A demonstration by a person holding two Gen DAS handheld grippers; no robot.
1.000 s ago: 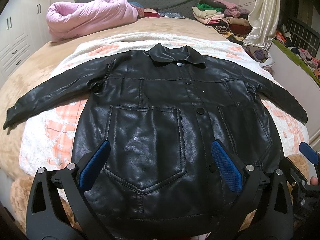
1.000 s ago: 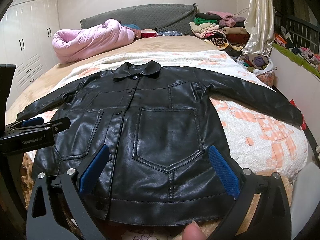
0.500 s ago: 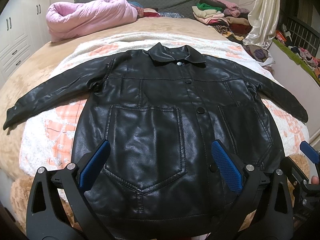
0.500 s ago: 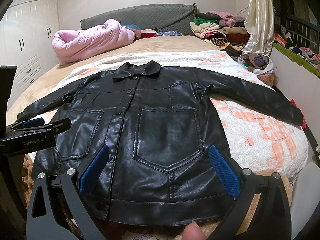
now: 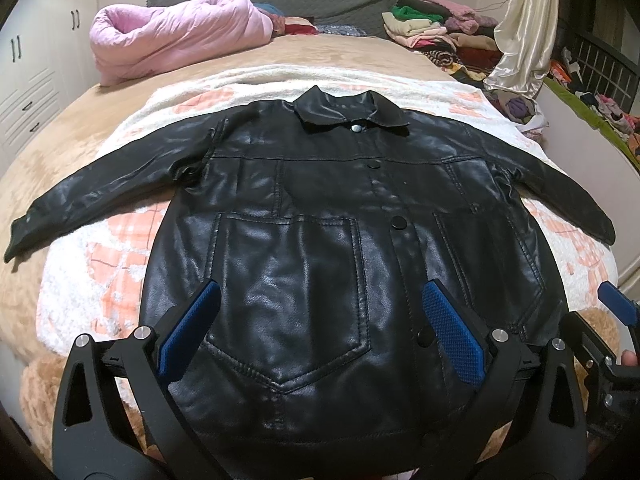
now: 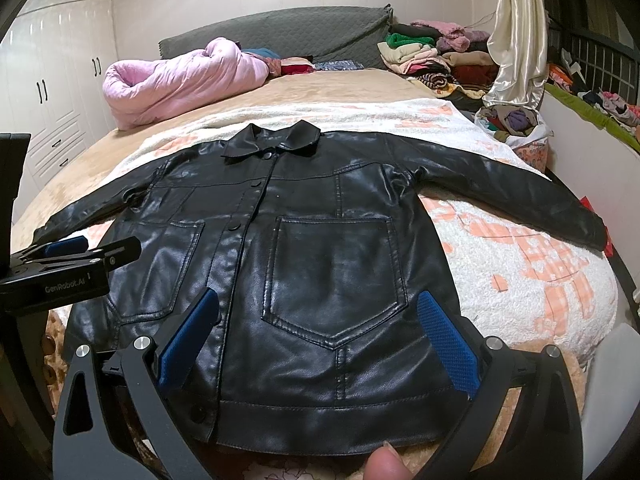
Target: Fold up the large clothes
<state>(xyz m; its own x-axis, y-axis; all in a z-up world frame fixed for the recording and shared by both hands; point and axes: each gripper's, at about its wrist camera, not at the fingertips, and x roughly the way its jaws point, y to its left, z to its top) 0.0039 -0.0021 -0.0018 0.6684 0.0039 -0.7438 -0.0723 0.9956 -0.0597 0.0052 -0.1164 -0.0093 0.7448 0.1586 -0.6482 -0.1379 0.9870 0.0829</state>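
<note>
A: Where's the glossy black faux-leather jacket (image 5: pixel 320 240)?
B: Spread flat, sleeves out, on the fleecy white-and-peach blanket (image 6: pixel 520 264) covering the bed.
A: Jaws?
B: Left gripper (image 5: pixel 320 332) and right gripper (image 6: pixel 320 336) gape wide, empty.

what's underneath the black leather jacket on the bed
The black leather jacket lies spread flat on a white fleece blanket with orange check patches, which lies on a tan bedspread. What the blanket looks like directly beneath the jacket is covered.
</note>
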